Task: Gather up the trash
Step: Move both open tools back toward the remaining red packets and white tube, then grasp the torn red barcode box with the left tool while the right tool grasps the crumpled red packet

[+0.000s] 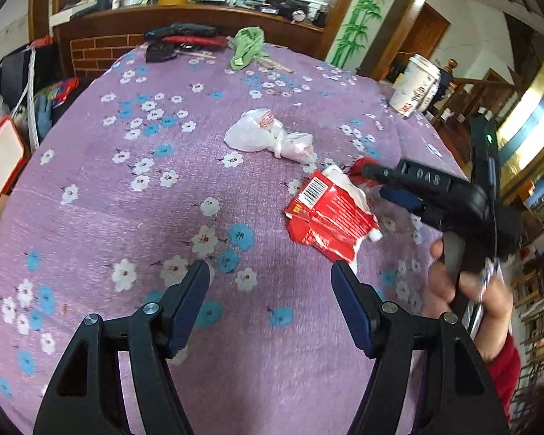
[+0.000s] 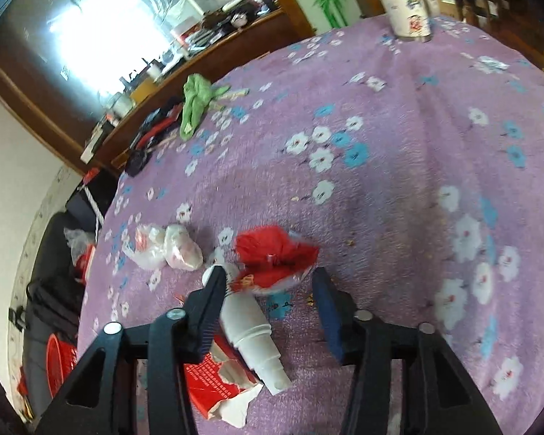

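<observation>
Your left gripper (image 1: 270,275) hangs over the tabletop (image 1: 127,199), w/ its fingers (image 1: 194,301) set wide apart and nothing between them. Just ahead and a bit right of them lies the torn red carton (image 1: 326,214), flat on the purple flowered cloth, barcode side up. Beyond it sits a knotted white plastic bag (image 1: 268,134), apart from the carton.

Your right gripper (image 2: 266,279) comes in from the right side in the left wrist view, held in your hand (image 1: 468,290), red sleeve (image 1: 504,373) showing. Its fingers (image 2: 206,311) are partly open. A white stepped plastic piece (image 2: 254,337) lies btwn them, close against the left finger; can't tell if that finger touches it, and the right finger stands clear of it. At the fingertips sits a crumpled red wrapper (image 2: 275,253), slightly blurred. The carton's torn edge shows under the left finger.

Far side of the tabletop: green cloth (image 1: 248,47), dark items near it, and a tall white flowered cup (image 1: 413,85) at the right edge.
</observation>
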`<state>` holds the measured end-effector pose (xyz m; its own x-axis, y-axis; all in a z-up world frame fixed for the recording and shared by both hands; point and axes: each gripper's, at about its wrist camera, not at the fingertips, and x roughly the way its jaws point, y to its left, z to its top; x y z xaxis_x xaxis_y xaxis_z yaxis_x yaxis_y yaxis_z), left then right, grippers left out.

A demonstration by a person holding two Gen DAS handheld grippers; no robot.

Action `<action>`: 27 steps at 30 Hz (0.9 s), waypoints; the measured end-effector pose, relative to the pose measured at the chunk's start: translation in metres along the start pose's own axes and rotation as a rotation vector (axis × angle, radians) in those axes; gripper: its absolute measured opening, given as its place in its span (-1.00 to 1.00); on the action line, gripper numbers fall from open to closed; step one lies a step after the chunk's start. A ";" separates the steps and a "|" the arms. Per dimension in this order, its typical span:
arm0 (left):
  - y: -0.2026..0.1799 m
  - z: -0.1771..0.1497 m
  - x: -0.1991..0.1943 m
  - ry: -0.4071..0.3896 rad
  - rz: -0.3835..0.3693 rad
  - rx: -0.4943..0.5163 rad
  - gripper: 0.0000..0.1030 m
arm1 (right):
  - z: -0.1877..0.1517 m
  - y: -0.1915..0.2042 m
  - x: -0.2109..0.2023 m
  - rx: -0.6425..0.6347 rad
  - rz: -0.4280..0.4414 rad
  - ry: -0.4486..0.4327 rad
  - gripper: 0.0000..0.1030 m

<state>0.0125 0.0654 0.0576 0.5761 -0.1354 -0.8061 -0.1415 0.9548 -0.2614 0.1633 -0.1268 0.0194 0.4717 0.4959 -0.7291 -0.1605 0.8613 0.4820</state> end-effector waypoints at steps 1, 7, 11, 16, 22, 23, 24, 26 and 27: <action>-0.002 0.002 0.005 0.003 0.003 -0.008 0.33 | -0.001 0.000 0.005 -0.006 0.002 0.017 -0.30; -0.014 0.012 0.031 0.033 -0.001 -0.050 0.32 | -0.003 -0.011 0.008 -0.003 -0.011 0.035 -0.76; -0.021 0.014 0.048 0.053 0.019 -0.083 0.32 | -0.001 -0.013 -0.009 -0.007 -0.003 -0.012 -0.76; -0.029 0.016 0.065 0.084 -0.017 -0.132 0.32 | 0.002 -0.011 -0.028 -0.008 0.000 -0.069 -0.76; -0.043 0.016 0.081 0.078 -0.037 -0.135 0.08 | 0.003 -0.015 -0.038 0.020 0.016 -0.100 -0.76; -0.046 0.016 0.085 0.084 -0.047 -0.129 -0.16 | 0.004 -0.016 -0.040 0.023 0.018 -0.105 -0.76; -0.047 0.017 0.086 0.078 -0.042 -0.124 -0.24 | 0.003 -0.017 -0.042 0.025 0.017 -0.110 -0.76; -0.051 0.019 0.088 0.059 -0.039 -0.100 -0.35 | 0.003 -0.017 -0.044 0.023 0.017 -0.117 -0.76; -0.051 0.019 0.088 0.055 -0.042 -0.090 -0.42 | 0.003 -0.017 -0.045 0.021 0.018 -0.119 -0.76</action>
<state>0.0860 0.0101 0.0098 0.5387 -0.1914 -0.8204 -0.1913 0.9206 -0.3404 0.1476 -0.1639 0.0458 0.5687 0.4936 -0.6580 -0.1524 0.8493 0.5053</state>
